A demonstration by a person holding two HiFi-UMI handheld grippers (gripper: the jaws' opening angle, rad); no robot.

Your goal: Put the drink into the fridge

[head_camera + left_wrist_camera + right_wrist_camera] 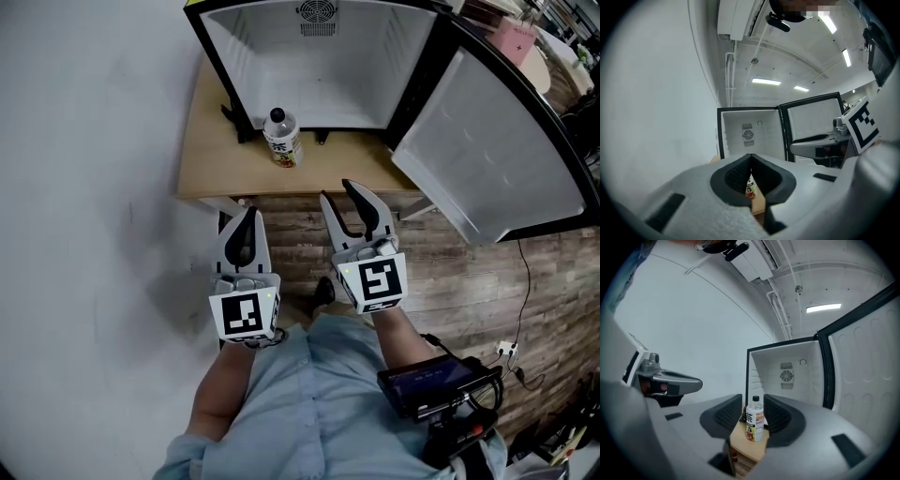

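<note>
**Head view: drink outside the open fridge**

The bottle (282, 137) stood on the table (211, 150), just before the fridge (281, 56), whose door (497, 159) was swung right. The left gripper (246, 214) and right gripper (337, 191) hung short of the table's edge, over wooden floor (300, 234). The gripper views showed the jaws: left pressed together, right spread, framing the far bottle.

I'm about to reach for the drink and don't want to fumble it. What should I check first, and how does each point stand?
1. Fridge door open: ok, it stands wide open.
2. Room inside the fridge: ok, nothing shows in it.
3. Bottle upright and capped on the table in front of the fridge: ok.
4. Right gripper jaws apart and lined up on the bottle: ok.
5. Jaws wide enough for the bottle: cannot tell.
6. Left gripper out of the way: ok, jaws together, empty.
</note>
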